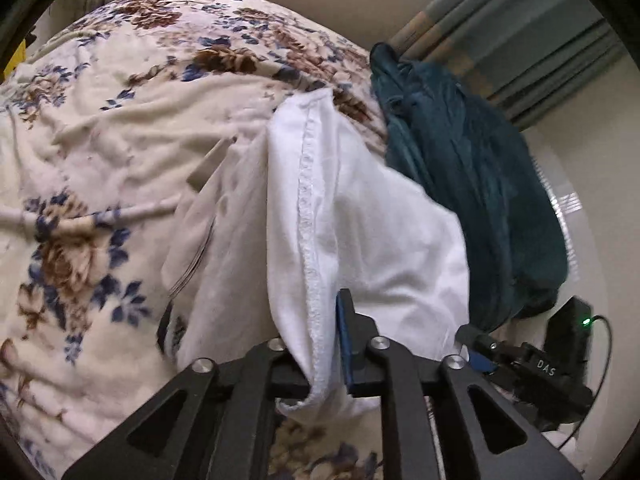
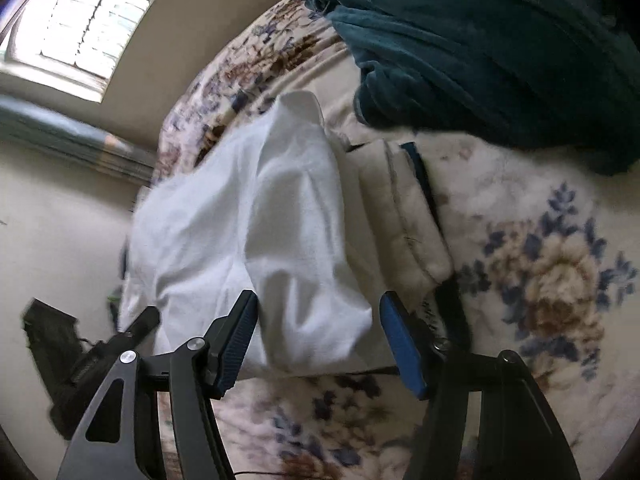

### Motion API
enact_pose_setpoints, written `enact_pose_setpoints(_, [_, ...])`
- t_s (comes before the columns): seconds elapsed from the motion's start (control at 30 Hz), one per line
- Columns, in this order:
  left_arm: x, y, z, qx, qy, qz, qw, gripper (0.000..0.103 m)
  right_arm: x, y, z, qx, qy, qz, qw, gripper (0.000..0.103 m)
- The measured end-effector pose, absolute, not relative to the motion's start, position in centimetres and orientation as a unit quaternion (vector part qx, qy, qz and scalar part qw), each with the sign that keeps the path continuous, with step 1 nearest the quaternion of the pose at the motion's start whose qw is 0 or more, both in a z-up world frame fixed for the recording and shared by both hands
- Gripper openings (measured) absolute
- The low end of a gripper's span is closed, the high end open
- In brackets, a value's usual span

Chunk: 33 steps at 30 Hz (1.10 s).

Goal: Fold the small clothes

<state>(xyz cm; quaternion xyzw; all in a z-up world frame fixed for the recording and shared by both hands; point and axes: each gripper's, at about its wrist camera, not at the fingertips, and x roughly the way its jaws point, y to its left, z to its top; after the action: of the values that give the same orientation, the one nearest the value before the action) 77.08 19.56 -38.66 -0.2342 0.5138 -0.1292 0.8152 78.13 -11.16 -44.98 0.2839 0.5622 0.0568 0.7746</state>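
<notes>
Left wrist view: the left gripper (image 1: pixel 320 360) is clenched on the hemmed edge of the white garment (image 1: pixel 360 216); cloth is bunched between its jaws and hangs below them toward 6 o'clock.
Right wrist view: the right gripper (image 2: pixel 320 344) stands released, its blue pads (image 2: pixel 400 344) wide apart with a fold of the white garment (image 2: pixel 256 216) lying between them; neither pad visibly presses on the cloth.
Where the garment is: on the floral blanket (image 1: pixel 100 140), draped partly over a beige garment (image 2: pixel 404 216) that lies at its 3 o'clock side in the right wrist view.
Beige garment: looks already folded, with a dark strap or trim along its far edge; what kind of clothing it is cannot be told.
Other cloth: a dark teal fabric heap (image 2: pixel 500 60) sits at 1 o'clock in the right wrist view, near the clothes but apart from the white one.
Step in hand: by my reading, one side of the white garment is held and the other side is free, so this is the gathering or lifting of an edge to carry it over in a fold.
Next move calls for: the right gripper probably has to close on the fold between its pads, so both ends travel together and the cloth lands flat instead of bunching.
Risk: thin cloth may slip or drag the beige piece along.
Containers: no basket, box or drawer is visible; the clothes lie straight on the blanket.
Background: a curtain (image 1: pixel 520 40) at 1 o'clock in the left wrist view, a window (image 2: pixel 88 16) at 10 o'clock in the right.
</notes>
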Motion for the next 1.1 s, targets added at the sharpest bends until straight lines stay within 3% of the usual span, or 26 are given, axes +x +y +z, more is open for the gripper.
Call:
enact_pose_setpoints(0.03, [76.6,19.2,-38.3,-0.220,0.511,-0.125,0.821,0.021,77.9,-10.8,-44.7,0.265,0.563,0.049,0.781,0.083])
enact_pose_setpoints(0.1, [75.7,18.5,-37.8,-0.178,0.508,-0.098,0.837,0.029,77.3,-9.7,-43.7,0.208,0.559,0.025,0.802,0.097])
enact_pose_setpoints(0.17, [75.0,18.0,-37.2,-0.145,0.504,-0.075,0.848,0.051,76.4,-8.6,-42.6,0.150,0.551,-0.005,0.821,0.101])
enact_pose_setpoints(0.2, [74.6,17.8,-36.9,-0.125,0.498,-0.061,0.856,0.076,76.0,-8.3,-42.2,0.133,0.548,-0.015,0.826,0.101])
enact_pose_setpoints(0.23, [74.2,17.5,-36.5,-0.106,0.493,-0.049,0.862,0.092,75.5,-8.0,-41.7,0.116,0.544,-0.026,0.830,0.101])
enact_pose_setpoints(0.57, [68.3,16.0,-32.4,-0.010,0.492,0.027,0.870,0.096,68.3,-7.6,-33.0,0.037,0.496,-0.090,0.863,0.103])
enact_pose_setpoints(1.1, [50.3,13.1,-13.6,-0.010,0.438,-0.010,0.899,0.096,47.5,-6.6,-9.0,0.012,0.402,-0.074,0.913,0.103])
